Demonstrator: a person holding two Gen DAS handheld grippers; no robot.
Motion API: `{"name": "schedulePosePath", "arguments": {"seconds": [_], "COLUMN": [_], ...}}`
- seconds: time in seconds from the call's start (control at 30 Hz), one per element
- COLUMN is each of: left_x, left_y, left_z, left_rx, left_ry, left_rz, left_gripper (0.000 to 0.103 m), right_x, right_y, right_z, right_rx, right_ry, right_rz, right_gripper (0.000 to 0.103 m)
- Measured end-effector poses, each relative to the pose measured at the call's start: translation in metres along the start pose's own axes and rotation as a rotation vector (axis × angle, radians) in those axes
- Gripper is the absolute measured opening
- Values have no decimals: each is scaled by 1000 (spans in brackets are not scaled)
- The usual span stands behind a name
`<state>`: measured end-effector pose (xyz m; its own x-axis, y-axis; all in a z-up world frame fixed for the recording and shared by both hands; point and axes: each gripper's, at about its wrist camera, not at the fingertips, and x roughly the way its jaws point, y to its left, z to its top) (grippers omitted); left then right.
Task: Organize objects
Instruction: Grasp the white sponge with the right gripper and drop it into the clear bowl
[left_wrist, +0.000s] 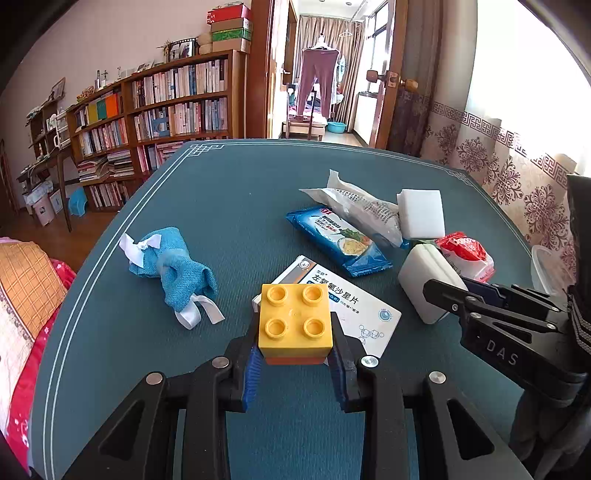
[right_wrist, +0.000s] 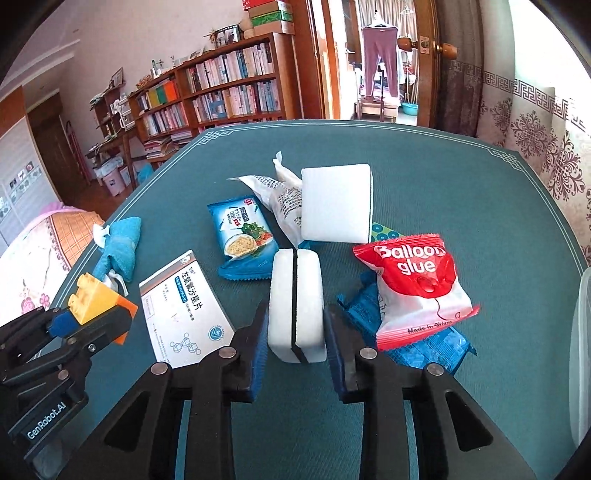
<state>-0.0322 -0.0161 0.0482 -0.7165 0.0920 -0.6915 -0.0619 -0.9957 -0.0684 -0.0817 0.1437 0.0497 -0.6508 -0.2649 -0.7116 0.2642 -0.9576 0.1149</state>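
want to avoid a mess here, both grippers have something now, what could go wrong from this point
1. The left gripper pinches the yellow block only near its base, so it may pivot or slip out if swung.
2. The white sponge in the right gripper is soft; it may squash and twist as it lifts.
3. The Balloon glue packet lies right beside that sponge and could get dragged along.

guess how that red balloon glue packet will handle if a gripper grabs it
The red Balloon glue packet looks puffy and crinkled, so probably light and floppy. Its glossy film may slip between pads. It lies tilted on a blue wrapper, so a push would likely slide both.
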Motion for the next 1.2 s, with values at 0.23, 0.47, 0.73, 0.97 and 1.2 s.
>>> {"name": "schedulePosePath", "arguments": {"seconds": [0.23,0.47,0.73,0.97,1.2], "left_x": [-5,-13,-20,-21,-19], "left_y": [-9,-29,-58,-86,-112], "left_z": [-3,-7,-8,-6,-5], "left_rx": [22,64,114,153,192], "left_ry": [-5,-12,-16,-10,-1], "left_rz": [-13,-42,-77,-110,-129], "left_gripper": [33,33,33,33,33], "right_x": [-44,-86,-117,-147,-167], "right_y": [-9,-35,-89,-131,-188], "right_z": [-24,-45,-62,-72,-84], "right_rx": [21,71,174,247,350], "right_ry": [-27,-62,-86,-137,-162], "right_rz": [47,30,-42,-129,-257], "right_gripper": [30,30,30,30,30]}}
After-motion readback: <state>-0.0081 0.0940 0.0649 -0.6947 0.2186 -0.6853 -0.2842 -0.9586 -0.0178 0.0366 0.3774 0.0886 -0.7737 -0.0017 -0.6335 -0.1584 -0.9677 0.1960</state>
